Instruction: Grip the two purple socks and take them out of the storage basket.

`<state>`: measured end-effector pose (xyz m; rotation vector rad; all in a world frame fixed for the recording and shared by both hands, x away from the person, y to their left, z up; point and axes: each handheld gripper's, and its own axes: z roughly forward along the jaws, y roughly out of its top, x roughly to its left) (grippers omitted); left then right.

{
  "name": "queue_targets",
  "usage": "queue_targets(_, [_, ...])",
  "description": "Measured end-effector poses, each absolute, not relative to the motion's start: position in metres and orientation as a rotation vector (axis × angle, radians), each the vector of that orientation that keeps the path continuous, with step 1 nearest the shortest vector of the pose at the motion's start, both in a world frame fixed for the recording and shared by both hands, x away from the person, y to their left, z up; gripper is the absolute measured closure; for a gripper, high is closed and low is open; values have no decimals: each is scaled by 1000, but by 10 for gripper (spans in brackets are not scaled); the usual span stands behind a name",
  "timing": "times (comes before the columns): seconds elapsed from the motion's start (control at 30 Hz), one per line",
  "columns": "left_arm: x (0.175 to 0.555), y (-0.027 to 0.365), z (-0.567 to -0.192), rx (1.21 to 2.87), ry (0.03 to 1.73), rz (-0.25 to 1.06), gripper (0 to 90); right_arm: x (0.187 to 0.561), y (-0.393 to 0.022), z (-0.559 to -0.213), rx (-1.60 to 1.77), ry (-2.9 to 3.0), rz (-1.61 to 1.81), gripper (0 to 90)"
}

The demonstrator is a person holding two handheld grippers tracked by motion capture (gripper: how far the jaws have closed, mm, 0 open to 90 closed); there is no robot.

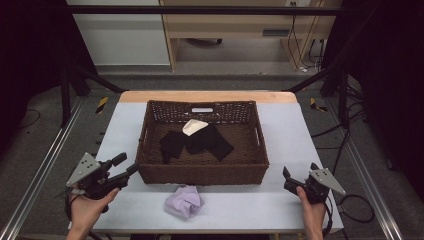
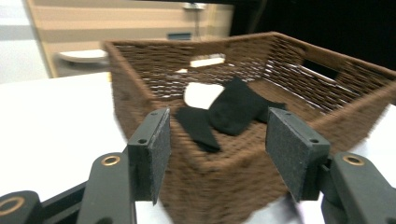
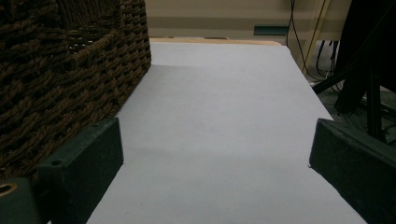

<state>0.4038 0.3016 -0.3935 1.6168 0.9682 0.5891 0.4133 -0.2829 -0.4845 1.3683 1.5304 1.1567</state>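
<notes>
A brown woven basket (image 1: pixel 202 173) stands in the middle of the white table. Inside it lie black cloths (image 1: pixel 199 142) with a cream cloth (image 1: pixel 194 126) at their far edge. In front of the basket, a crumpled lilac cloth (image 1: pixel 185 201) rests on the table. My left gripper (image 1: pixel 128 164) hovers off the basket's near left corner, open and with nothing in it. In the left gripper view that gripper (image 2: pixel 215 135) looks over the basket's corner (image 2: pixel 219 186) at the black cloths (image 2: pixel 229 112). My right gripper (image 1: pixel 299 172) sits open near the table's front right, right of the basket, its jaws wide over bare table (image 3: pixel 217 149).
The table top (image 1: pixel 295 135) has open strips on both sides of the basket. Metal rails (image 1: pixel 45 165) run along the table's left and right. Beyond the far edge stands wooden furniture (image 1: pixel 240 25), with cables on the floor at the right (image 1: pixel 350 125).
</notes>
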Motion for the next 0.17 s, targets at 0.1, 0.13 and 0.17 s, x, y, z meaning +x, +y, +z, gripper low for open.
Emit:
queue_targets(0.1, [406,313,-393,1601,998,627,408,413,-283,-484,1372,1531,1163,32])
queue_targets(0.13, [407,317,-393,1610,1000,654,408,413,-283,-484,1372,1531,1163,32])
queue_targets(0.17, [409,322,-395,1618,1011,681,414,413,-283,-484,1373,1532,1164,32])
